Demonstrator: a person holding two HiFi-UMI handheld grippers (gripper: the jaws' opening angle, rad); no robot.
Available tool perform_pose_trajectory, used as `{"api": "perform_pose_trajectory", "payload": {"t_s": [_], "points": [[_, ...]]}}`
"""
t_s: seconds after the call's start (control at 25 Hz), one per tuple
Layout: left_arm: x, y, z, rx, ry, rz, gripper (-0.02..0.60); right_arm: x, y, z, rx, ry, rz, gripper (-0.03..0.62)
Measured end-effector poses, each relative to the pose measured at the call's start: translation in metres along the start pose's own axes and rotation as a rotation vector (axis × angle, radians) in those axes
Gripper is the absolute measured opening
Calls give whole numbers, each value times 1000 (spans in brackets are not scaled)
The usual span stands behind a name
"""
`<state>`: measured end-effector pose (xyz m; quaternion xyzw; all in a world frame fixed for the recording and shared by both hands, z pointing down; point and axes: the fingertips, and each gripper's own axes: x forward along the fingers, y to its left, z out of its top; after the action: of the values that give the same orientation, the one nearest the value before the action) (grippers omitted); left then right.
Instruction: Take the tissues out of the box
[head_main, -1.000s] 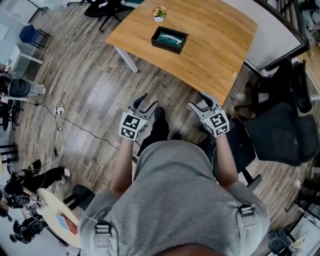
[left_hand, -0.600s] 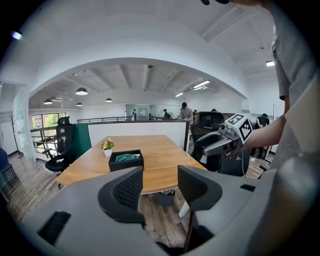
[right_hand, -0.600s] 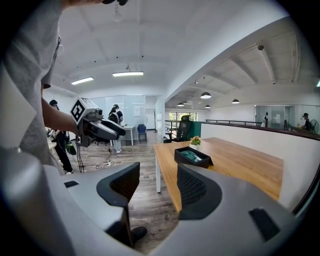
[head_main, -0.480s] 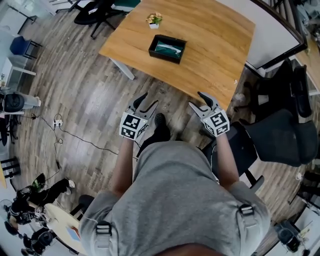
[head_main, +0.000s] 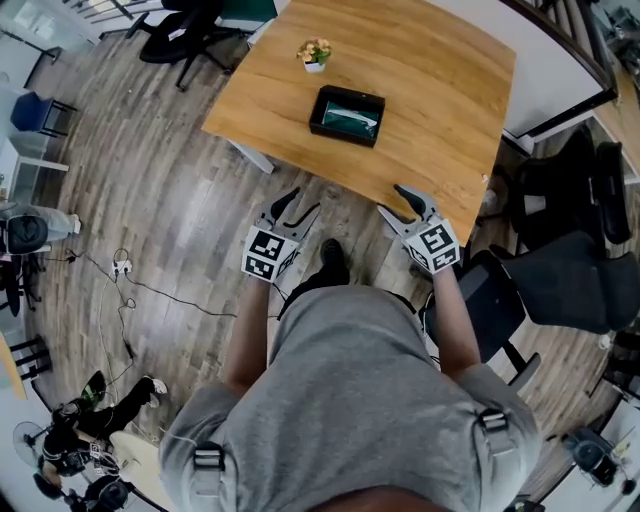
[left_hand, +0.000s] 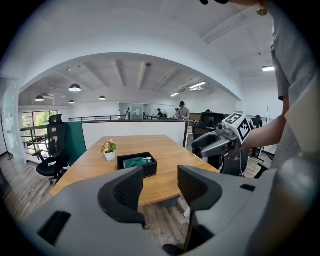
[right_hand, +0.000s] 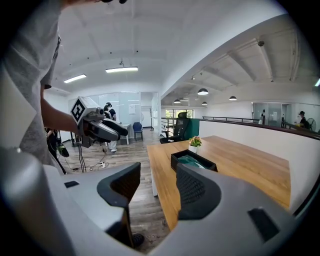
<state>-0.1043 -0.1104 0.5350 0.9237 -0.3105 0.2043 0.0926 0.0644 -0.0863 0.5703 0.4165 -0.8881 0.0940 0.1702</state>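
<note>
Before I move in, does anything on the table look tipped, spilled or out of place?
Nothing stands out. The black box sits flat on the wooden table with the tissues inside, and the small flower pot stands upright near it, not touching. No spill or damage shows.

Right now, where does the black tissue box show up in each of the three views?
Head view: tissue box at upper centre, on the wooden table.
Left gripper view: tissue box just left of centre, at mid-height.
Right gripper view: tissue box right of centre, at mid-height.
Shared landmark: the small flower pot stands beside the tissue box in all three views.
</note>
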Motion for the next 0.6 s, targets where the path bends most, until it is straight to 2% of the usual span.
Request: {"api": "perform_pose_trajectory", "payload": {"t_s": [0.28,0.6], "points": [[11,50,-1,21,2,-27,227,45,4,16,24,-11,-8,230],[13,72,-4,5,3,-58,227,73,6,24,23,0,-19,225]]}}
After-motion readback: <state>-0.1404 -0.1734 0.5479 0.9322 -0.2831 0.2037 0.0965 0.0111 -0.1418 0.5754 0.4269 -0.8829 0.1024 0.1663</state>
